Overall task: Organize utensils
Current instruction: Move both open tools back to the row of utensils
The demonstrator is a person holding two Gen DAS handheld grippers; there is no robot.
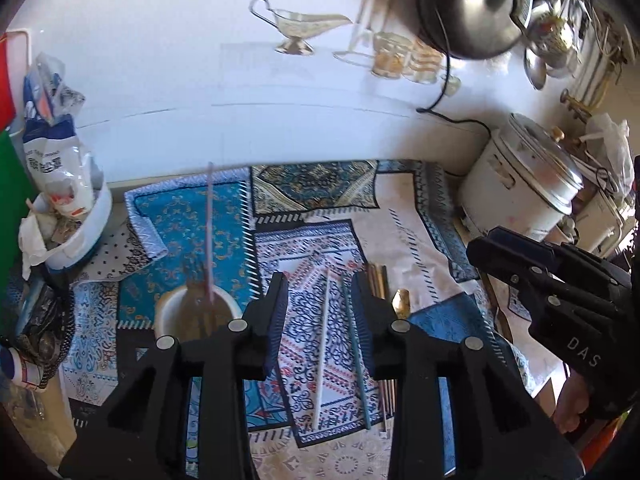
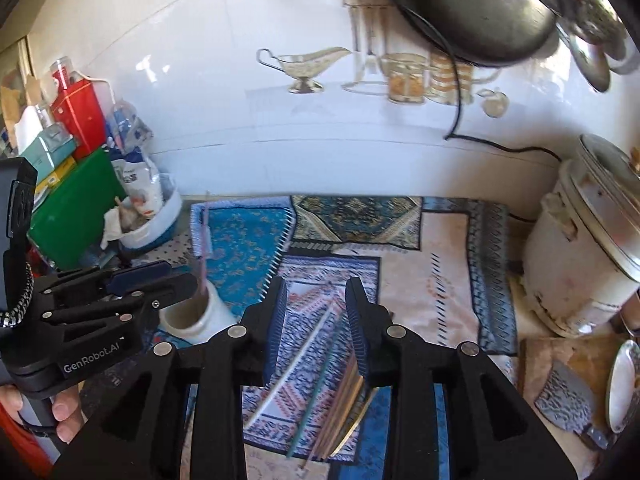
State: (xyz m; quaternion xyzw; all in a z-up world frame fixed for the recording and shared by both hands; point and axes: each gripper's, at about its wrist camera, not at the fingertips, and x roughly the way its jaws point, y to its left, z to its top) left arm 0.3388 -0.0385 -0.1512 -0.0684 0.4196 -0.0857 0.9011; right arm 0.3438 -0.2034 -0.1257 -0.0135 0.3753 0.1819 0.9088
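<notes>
A white cup (image 1: 168, 308) (image 2: 216, 312) stands on the patterned cloth (image 1: 400, 216) and holds a pink stick (image 1: 209, 232) and a fork. To its right a white chopstick (image 1: 322, 348) (image 2: 292, 364), a teal chopstick (image 1: 356, 352) (image 2: 316, 388), several wooden chopsticks (image 1: 378, 280) (image 2: 344, 400) and a gold spoon (image 1: 401, 302) lie on the cloth. My left gripper (image 1: 320, 280) hovers open above the loose chopsticks with nothing between its pads. My right gripper (image 2: 316, 284) is also open and empty, just right of the cup. Each gripper shows in the other's view, the right gripper (image 1: 540, 280) and the left gripper (image 2: 120, 284).
A white rice cooker (image 1: 520, 192) (image 2: 588, 248) stands at the right by the tiled wall. A white bowl (image 1: 92, 220) with bags and a green board (image 2: 72, 208) crowd the left. A cleaver (image 2: 568, 400) and a plate (image 2: 624, 384) lie at the near right.
</notes>
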